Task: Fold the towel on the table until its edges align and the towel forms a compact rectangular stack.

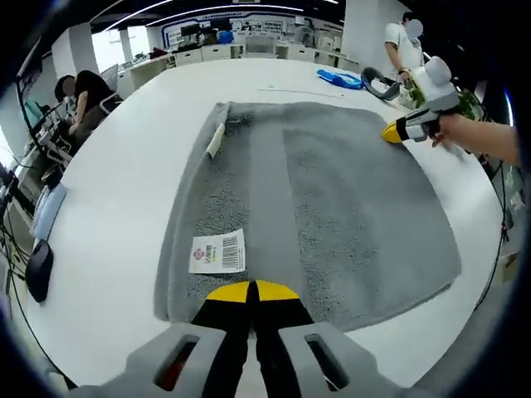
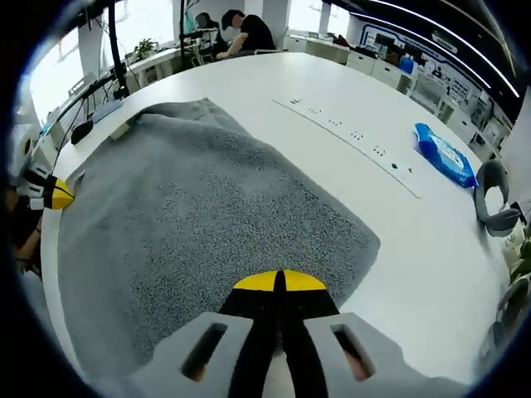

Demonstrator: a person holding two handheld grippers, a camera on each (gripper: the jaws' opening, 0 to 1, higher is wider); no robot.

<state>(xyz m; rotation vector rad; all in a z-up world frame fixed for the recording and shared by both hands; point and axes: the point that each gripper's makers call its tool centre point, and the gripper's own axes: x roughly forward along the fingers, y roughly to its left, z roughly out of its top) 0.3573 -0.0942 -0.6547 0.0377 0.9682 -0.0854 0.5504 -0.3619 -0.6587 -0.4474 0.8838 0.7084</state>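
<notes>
The grey terry-cloth towel (image 1: 315, 207) lies spread flat on the white round table (image 1: 124, 191), in a roughly rectangular outline with a smoother woven band running along its length. A white barcode label (image 1: 218, 251) lies on the towel near the edge closest to the left gripper, and a small white sewn-in tag (image 1: 216, 139) sits at the far left edge.

In the left gripper view, the left gripper (image 1: 251, 292) has its yellow-tipped black jaws pressed together at the near edge of the towel; the tips overlap the fabric, but it cannot be told whether cloth is pinched between them. The right gripper (image 1: 392, 133) enters from the right, held by a person's hand (image 1: 455, 128), its yellow tip touching the towel's far right corner.

In the right gripper view, the right gripper (image 2: 280, 282) shows its jaws closed tip to tip over a towel corner; a grip on the fabric cannot be confirmed. The left gripper (image 2: 56, 192) appears at the left, at the opposite edge of the towel.

Towards the far edge of the table lie a blue plastic packet (image 2: 445, 154) and a grey curved padded object (image 2: 491, 199). A row of small dark markings (image 2: 344, 128) runs across the table surface beyond the towel.
</notes>
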